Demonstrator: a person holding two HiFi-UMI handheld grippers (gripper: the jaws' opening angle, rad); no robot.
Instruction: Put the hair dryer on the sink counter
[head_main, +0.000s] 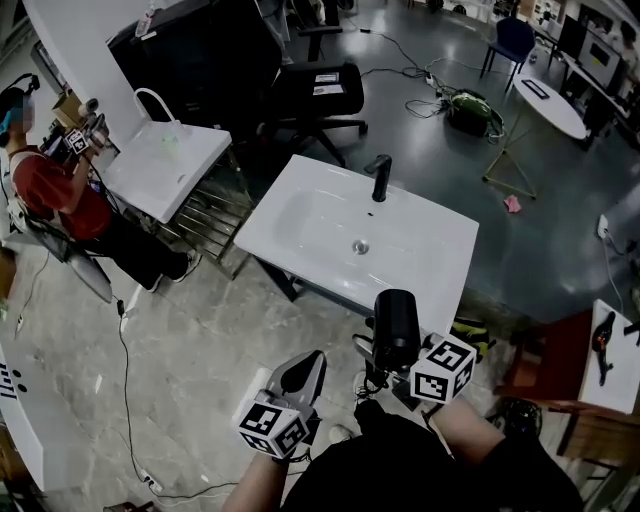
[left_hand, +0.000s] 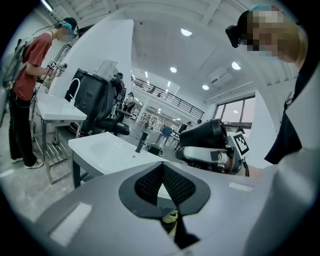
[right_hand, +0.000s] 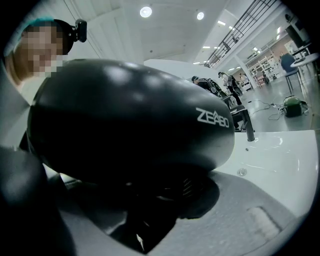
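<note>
A black hair dryer stands upright in my right gripper, just before the near right corner of the white sink counter. A black faucet stands at the basin's far rim. In the right gripper view the hair dryer fills most of the picture and the jaws are shut on its handle; the sink counter lies beyond it. My left gripper hangs lower left of the dryer, shut and empty. The left gripper view shows its tips meeting, with the hair dryer at the right.
A second white sink on a metal frame stands at the left, where a person in a red shirt works. A black office chair is behind the counter. A reddish stool stands at the right and a cable crosses the floor.
</note>
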